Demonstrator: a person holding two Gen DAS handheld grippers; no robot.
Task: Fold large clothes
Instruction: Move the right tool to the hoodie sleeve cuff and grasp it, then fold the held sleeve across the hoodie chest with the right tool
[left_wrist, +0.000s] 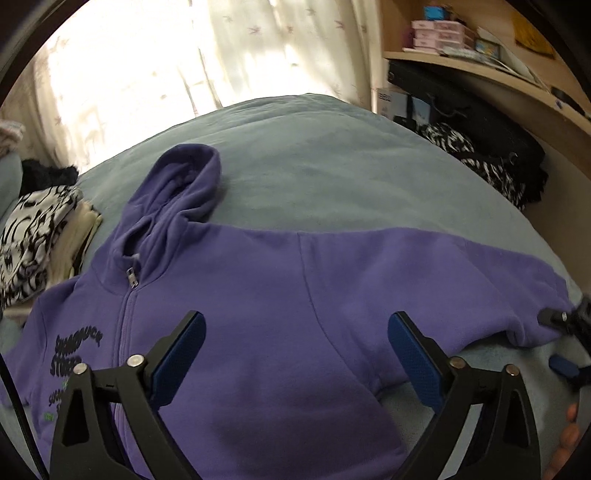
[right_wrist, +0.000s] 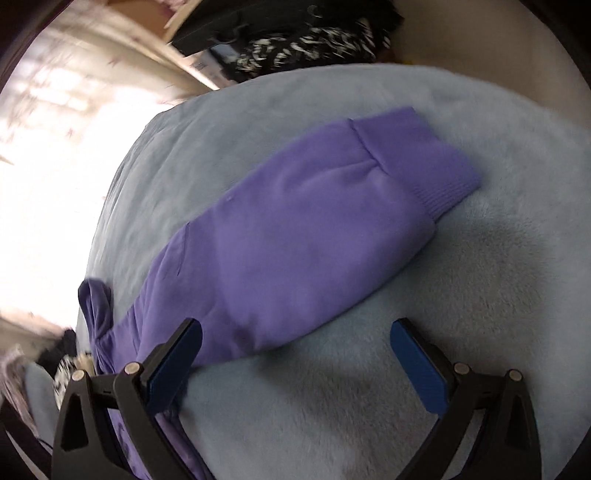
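A purple zip hoodie (left_wrist: 258, 302) lies front up on a grey-blue blanket (left_wrist: 332, 166), its hood (left_wrist: 184, 177) toward the window and one sleeve stretched out to the right. My left gripper (left_wrist: 295, 343) is open and hovers over the hoodie's chest. My right gripper (right_wrist: 295, 354) is open above the blanket beside the sleeve (right_wrist: 295, 229), near its ribbed cuff (right_wrist: 436, 184). Its left finger (right_wrist: 173, 365) overlaps the sleeve's edge. The right gripper's tip (left_wrist: 565, 347) shows at the right edge of the left wrist view.
Folded black-and-white patterned clothes (left_wrist: 33, 236) lie to the left of the hoodie. More patterned cloth and a black bag (left_wrist: 491, 147) sit at the bed's far right, under a wooden shelf (left_wrist: 480, 66). A bright curtain (left_wrist: 184, 55) hangs behind the bed.
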